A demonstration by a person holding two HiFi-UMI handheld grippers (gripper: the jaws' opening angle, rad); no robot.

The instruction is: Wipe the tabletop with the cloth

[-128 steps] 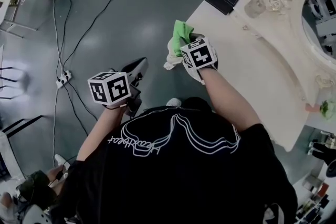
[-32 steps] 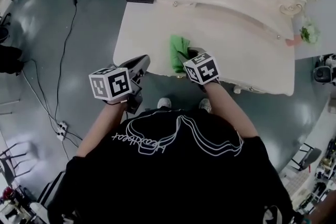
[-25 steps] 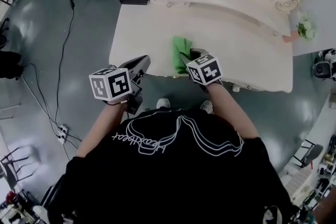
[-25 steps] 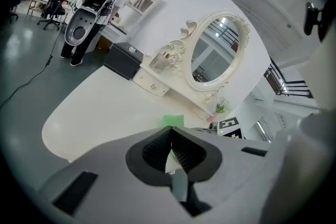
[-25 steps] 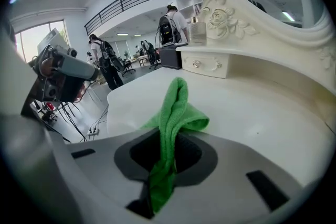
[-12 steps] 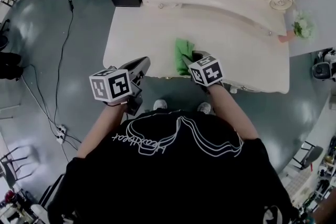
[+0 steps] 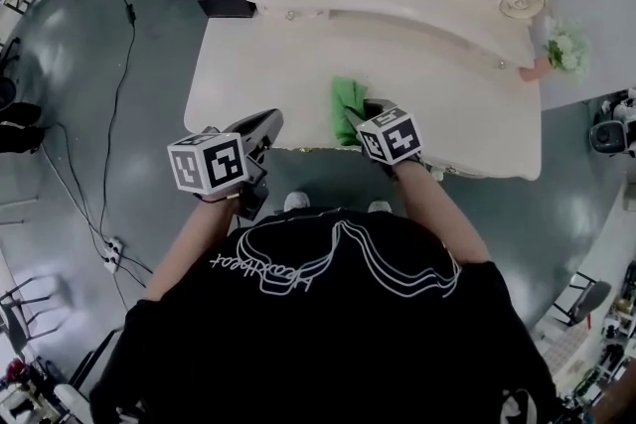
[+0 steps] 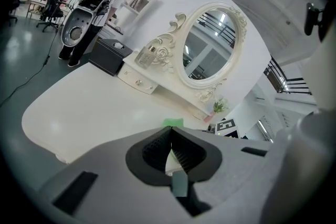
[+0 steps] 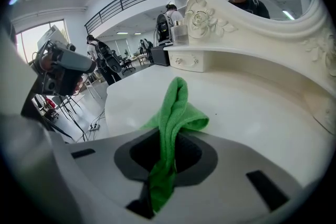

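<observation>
At the near edge of the surface (image 7: 447, 114), the right claw (image 7: 364, 111) clamps the green cloth (image 7: 346, 102), its length trailing forward; the left claw (image 7: 262, 124) hangs clenched, empty, alongside.

The right claw (image 7: 366, 112) has carried the green cloth (image 7: 347, 102) from the left corner of the tabletop (image 7: 258, 74) to the middle of its near edge, creeping rightward over the last second. The left claw (image 7: 262, 126), earlier out over the floor (image 7: 119, 114), now overlaps that near edge.
</observation>
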